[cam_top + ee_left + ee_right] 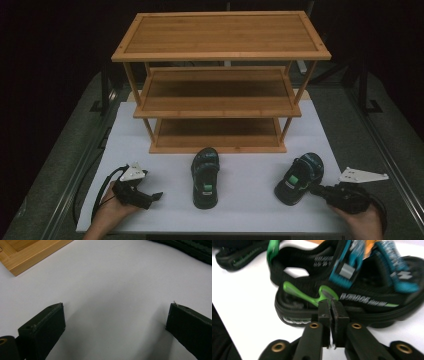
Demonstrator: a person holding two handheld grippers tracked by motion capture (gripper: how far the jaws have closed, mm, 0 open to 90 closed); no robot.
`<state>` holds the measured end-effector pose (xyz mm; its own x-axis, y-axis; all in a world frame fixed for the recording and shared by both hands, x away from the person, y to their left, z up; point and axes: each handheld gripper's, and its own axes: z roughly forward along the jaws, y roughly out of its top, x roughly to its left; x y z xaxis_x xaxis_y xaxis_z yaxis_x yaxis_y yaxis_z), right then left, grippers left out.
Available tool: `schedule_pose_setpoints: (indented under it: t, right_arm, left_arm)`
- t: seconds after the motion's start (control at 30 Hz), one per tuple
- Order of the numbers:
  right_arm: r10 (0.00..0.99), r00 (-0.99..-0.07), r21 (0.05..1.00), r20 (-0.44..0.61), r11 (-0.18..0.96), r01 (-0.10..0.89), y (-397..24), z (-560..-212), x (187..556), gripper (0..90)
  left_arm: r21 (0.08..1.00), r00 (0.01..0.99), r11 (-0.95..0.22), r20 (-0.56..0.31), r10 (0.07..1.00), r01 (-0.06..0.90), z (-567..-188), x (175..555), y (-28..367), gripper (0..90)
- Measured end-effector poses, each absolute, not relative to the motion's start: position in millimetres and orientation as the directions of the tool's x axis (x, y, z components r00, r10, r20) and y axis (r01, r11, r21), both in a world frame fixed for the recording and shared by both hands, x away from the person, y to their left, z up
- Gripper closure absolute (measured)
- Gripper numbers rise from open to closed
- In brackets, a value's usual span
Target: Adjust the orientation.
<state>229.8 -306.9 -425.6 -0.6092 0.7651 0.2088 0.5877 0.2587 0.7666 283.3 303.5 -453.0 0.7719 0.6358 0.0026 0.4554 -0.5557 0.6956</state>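
black and teal, the right sandal (pixel 299 179) lies in front of the wooden rack (pixel 220 80), toe angled toward it, heel side facing the right gripper (pixel 316 189), whose fingers (pixel 327 312) are nearly shut and empty just beside its sole. left gripper (pixel 156 196) is wide, farther off.

Black grippers (pixel 155 196), brass-looking screws, grey plates, black cables

Open white tabletop (pixel 250 200) between black strapped sandals (pixel 205 177) and (pixel 299 178); three-tier bamboo shelf rack (pixel 220 80) blocks 12 o'clock.
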Motion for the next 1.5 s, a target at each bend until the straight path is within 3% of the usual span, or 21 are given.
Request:
schedule_pose_setpoints:
  t: [0.13, 0.33, 0.6, 0.87, 1.0, 1.5]
  right_arm:
    - [0.783, -0.591, 0.804, 0.195, 0.218, 0.553, -311.3, -407.2, 226.5, 80.3]
    - [0.81, -0.564, 0.825, 0.163, 0.202, 0.528, -304.0, -382.4, 241.9, 63.8]
    - [0.813, -0.562, 0.806, 0.155, 0.225, 0.548, -291.1, -380.8, 268.3, 56.9]
    - [0.819, -0.554, 0.759, 0.151, 0.263, 0.596, -279.7, -397.5, 280.4, 57.5]
    - [0.81, -0.562, 0.754, 0.17, 0.261, 0.603, -278.5, -403.2, 280.4, 64.6]
    - [0.774, -0.618, 0.789, 0.138, 0.291, 0.541, -269.2, -376.9, 274.2, 67.2]
  left_arm:
    - [0.695, 0.772, -0.556, 0.003, 0.636, 0.456, -452.9, 283.3, 303.5, 1.6]
    - [0.695, 0.772, -0.557, 0.005, 0.635, 0.454, -452.8, 283.3, 303.5, 1.6]
    - [0.696, 0.772, -0.556, 0.004, 0.635, 0.454, -452.9, 283.4, 303.5, 1.6]
    - [0.696, 0.772, -0.555, 0.002, 0.636, 0.455, -453.0, 283.3, 303.5, 1.6]
    - [0.695, 0.772, -0.556, 0.002, 0.636, 0.456, -452.9, 283.3, 303.6, 1.6]
    - [0.697, 0.772, -0.555, 0.002, 0.636, 0.455, -453.0, 283.4, 303.4, 1.5]
